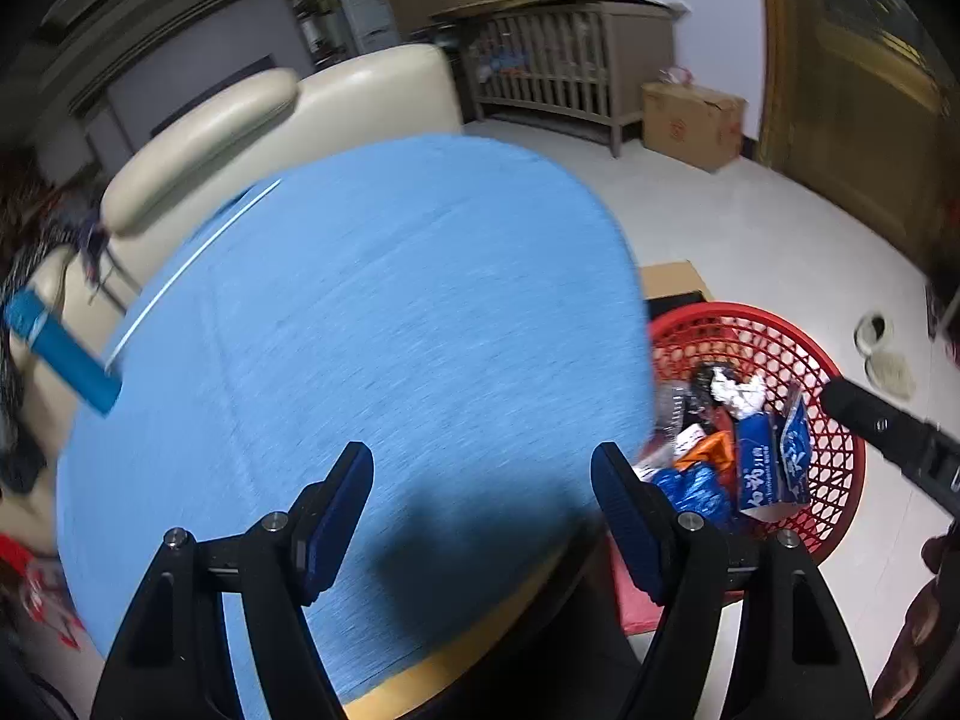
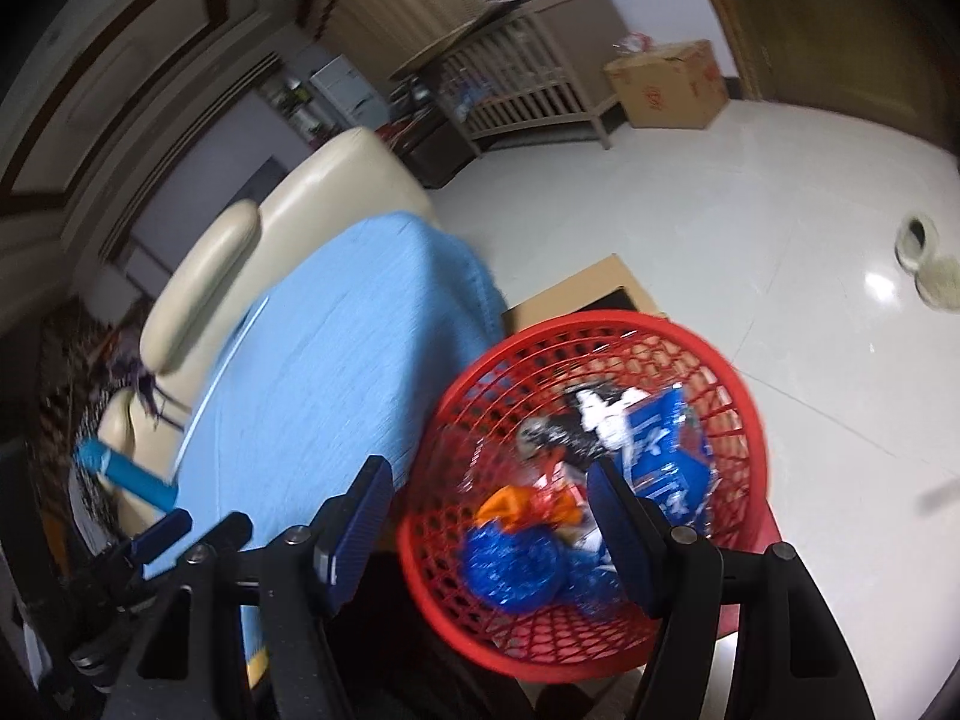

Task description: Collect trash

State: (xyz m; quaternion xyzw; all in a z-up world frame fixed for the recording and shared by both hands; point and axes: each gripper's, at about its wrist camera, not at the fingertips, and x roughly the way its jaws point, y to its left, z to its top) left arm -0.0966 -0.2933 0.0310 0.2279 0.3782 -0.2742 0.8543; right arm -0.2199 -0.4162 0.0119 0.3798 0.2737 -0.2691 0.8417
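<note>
A red mesh basket (image 1: 840, 420) (image 2: 744, 396) stands on the floor just right of the round table with a blue cloth (image 1: 360, 330) (image 2: 336, 348). Inside it lie a blue tissue packet (image 1: 774, 462) (image 2: 666, 450), crumpled white paper (image 1: 741, 390), an orange wrapper (image 2: 510, 504) and a blue crinkled bag (image 2: 516, 564). My left gripper (image 1: 480, 456) hangs open over the table's near part with nothing between its fingers. My right gripper (image 2: 489, 468) is open over the basket's left rim, also holding nothing. A blue oblong object (image 1: 60, 348) (image 2: 129, 474) and a thin white stick (image 1: 192, 264) lie at the table's far left edge.
A cream padded chair (image 1: 270, 126) (image 2: 312, 192) stands behind the table. Flat cardboard (image 1: 672, 279) (image 2: 576, 294) lies on the floor behind the basket. Farther off are a slatted wooden cot (image 1: 570, 66), a cardboard box (image 1: 690, 123) (image 2: 666, 87) and pale slippers (image 1: 882, 348) (image 2: 924, 258).
</note>
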